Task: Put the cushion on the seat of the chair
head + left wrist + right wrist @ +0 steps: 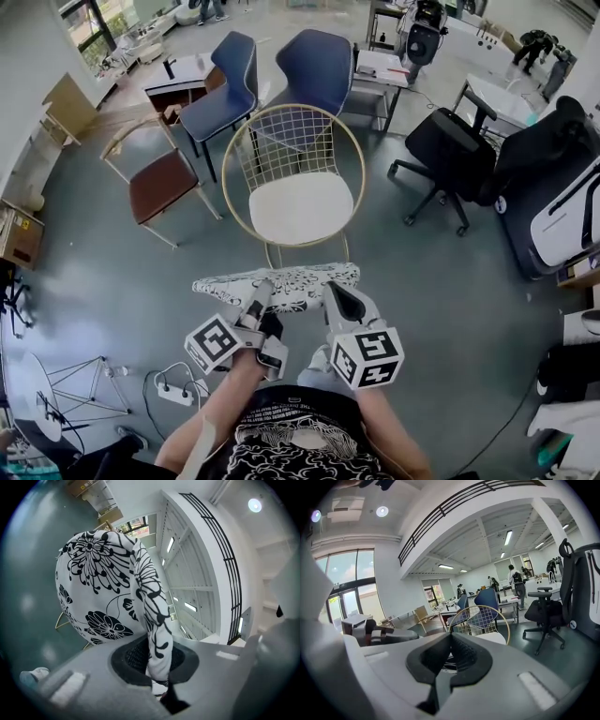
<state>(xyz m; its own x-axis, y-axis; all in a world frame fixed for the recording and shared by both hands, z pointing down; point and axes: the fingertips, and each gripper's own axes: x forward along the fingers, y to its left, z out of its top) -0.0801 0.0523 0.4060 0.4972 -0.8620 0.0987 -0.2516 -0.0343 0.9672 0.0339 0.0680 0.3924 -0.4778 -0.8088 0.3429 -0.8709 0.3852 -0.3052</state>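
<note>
At 12 o'clock from the carried cushion (277, 284) stands the chair (292, 141). Left gripper (258, 296) and right gripper (339, 296) jaws clamp the cushion's near edge. Next: advance, lower onto seat (300, 208).

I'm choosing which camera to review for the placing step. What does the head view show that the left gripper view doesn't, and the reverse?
Only the head view: the round gold wire chair, its white seat bare, beyond the black-and-white floral cushion, and the right gripper at the cushion's near edge. Only the left gripper view: the left gripper, its jaws shut on a fold of the cushion's edge, seen close. Both: the cushion, held clear of the grey floor.
</note>
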